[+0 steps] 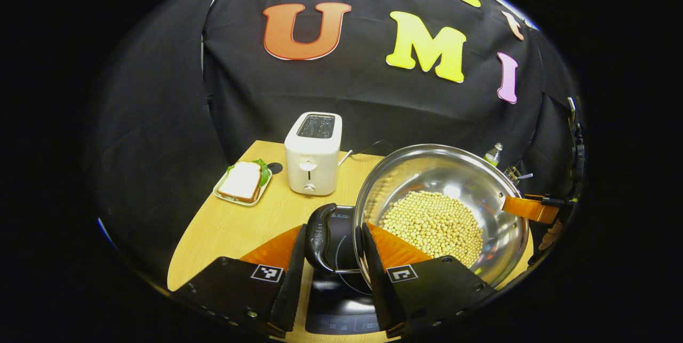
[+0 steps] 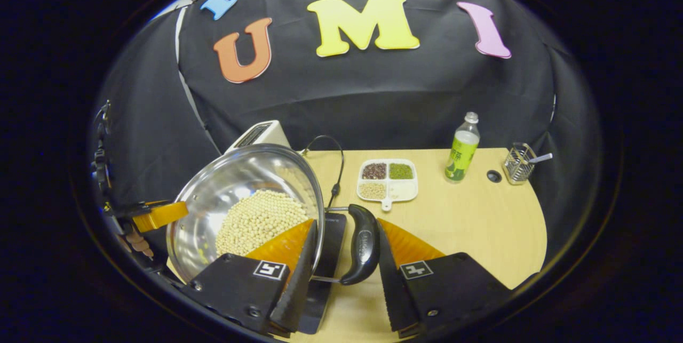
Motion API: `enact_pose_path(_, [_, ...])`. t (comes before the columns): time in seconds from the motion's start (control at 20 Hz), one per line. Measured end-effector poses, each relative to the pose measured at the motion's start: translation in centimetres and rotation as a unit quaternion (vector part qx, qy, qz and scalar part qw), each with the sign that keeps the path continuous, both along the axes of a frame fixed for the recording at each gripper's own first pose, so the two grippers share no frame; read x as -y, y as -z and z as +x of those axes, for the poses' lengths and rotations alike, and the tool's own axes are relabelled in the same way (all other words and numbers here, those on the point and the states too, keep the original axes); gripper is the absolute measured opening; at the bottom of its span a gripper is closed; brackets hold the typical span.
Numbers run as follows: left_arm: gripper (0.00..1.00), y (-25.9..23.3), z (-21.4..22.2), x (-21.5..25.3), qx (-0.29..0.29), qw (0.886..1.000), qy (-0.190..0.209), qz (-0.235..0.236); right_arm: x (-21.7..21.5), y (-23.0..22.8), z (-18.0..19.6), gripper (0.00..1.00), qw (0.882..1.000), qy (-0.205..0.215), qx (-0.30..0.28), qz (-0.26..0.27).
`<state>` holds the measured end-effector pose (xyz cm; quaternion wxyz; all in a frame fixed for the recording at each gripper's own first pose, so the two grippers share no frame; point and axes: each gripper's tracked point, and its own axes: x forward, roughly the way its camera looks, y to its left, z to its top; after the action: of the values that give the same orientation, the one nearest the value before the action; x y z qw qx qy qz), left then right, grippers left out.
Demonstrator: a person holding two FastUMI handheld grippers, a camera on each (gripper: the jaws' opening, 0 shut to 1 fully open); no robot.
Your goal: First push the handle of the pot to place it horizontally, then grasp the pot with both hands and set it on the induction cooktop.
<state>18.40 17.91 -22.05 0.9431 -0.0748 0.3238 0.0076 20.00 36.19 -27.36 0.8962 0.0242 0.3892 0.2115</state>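
Left gripper (image 1: 332, 257): fingers spread either side of pot's black side handle (image 1: 319, 236); gaps visible on both sides, no pinch.

Right gripper (image 2: 341, 265): fingers spread around the opposite black side handle (image 2: 363, 249); right finger close against handle, left finger (image 2: 299, 273) reaching past pot rim; no firm clamp to be seen.

Pot (image 1: 469, 172): wide steel bowl shape, holding pale yellow beans (image 1: 433, 224). Tilted toward camera in both views. Sits over the black induction cooktop (image 1: 341, 305), at near edge of wooden table (image 1: 229, 225). Resting or lifted: cannot tell.

Left gripper view, elsewhere on table: white toaster (image 1: 313, 153) standing behind pot's handle, cord trailing right. Plate with sandwich (image 1: 243, 183) left of toaster, just beside it. Far side of pot, other gripper's finger (image 1: 525, 208) near rim.

Right gripper view: divided white tray (image 2: 387, 180) with grains in separate compartments, beyond handle. Green-labelled bottle (image 2: 462, 151) upright right of tray. Wire holder (image 2: 520, 162) with utensil, near table's far right corner. Black cable (image 2: 336, 172) looping near pot.
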Motion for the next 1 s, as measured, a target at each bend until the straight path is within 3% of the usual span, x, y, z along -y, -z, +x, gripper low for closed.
enact_pose_path(0.6, [0.55,0.6,0.1,-0.2,-0.051,0.998,-0.019,-0.009,-3.9,7.0,-0.2,0.64,0.999,-0.023,-0.037,-0.008])
enact_pose_path(0.9, [0.55,1.1,0.2,-0.1,-0.064,0.998,-0.011,-0.014,-3.5,9.3,-0.4,0.63,0.999,-0.011,-0.048,-0.014])
enact_pose_path(1.0, [0.56,0.3,0.3,-0.2,-0.045,0.999,-0.011,-0.007,-3.1,10.5,-1.0,0.64,0.998,-0.001,-0.068,0.001])
